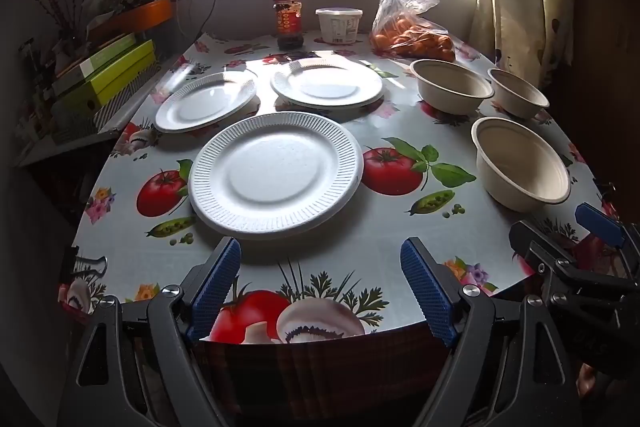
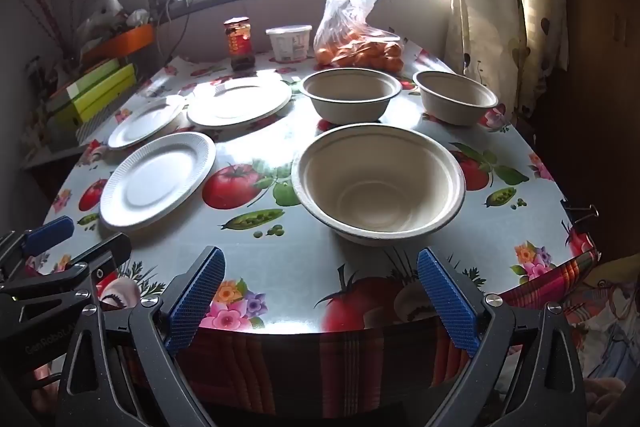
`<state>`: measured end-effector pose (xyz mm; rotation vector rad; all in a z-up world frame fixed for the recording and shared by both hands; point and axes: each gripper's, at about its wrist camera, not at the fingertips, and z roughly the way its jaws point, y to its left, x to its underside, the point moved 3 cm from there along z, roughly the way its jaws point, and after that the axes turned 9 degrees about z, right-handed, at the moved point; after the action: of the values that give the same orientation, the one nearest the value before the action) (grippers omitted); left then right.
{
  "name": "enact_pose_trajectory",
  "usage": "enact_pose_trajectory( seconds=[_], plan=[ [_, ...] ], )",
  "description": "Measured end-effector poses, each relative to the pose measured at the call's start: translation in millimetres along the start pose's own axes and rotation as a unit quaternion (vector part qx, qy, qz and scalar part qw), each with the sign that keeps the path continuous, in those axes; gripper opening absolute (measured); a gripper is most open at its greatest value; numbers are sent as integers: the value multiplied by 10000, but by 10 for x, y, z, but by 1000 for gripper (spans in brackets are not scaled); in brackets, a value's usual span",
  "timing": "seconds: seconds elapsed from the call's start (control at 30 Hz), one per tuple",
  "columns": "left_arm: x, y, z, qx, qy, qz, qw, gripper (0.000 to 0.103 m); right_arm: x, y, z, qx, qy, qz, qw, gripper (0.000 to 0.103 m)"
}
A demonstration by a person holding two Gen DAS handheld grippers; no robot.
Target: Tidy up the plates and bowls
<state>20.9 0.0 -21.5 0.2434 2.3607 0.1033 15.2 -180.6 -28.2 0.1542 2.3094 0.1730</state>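
Note:
Three white ribbed paper plates lie on the table: a near plate (image 1: pixel 276 175), a far left plate (image 1: pixel 206 101) and a far middle plate (image 1: pixel 327 82). Three beige bowls stand to the right: a near bowl (image 2: pixel 378 183), a far middle bowl (image 2: pixel 350 95) and a far right bowl (image 2: pixel 456 97). My left gripper (image 1: pixel 322 263) is open and empty, just short of the near plate. My right gripper (image 2: pixel 322 275) is open and empty, just short of the near bowl. The right gripper also shows in the left wrist view (image 1: pixel 560 239).
The table (image 2: pixel 304 251) has a vegetable-print cloth. At its far end stand a red-label sauce jar (image 1: pixel 287 23), a white tub (image 1: pixel 339 25) and a plastic bag of oranges (image 1: pixel 412 35). Green boxes (image 1: pixel 108 75) sit on a shelf to the left. A curtain (image 2: pixel 500 7) hangs at the right.

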Motion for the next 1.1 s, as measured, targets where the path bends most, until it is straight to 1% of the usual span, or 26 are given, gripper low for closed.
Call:
enact_pose_trajectory(
  seconds=[1.1],
  plan=[
    [37, 7, 13, 21, 14, -35, 10000, 83, -12, 37, 2, -12, -3, -8, 10000, 98]
  ],
)
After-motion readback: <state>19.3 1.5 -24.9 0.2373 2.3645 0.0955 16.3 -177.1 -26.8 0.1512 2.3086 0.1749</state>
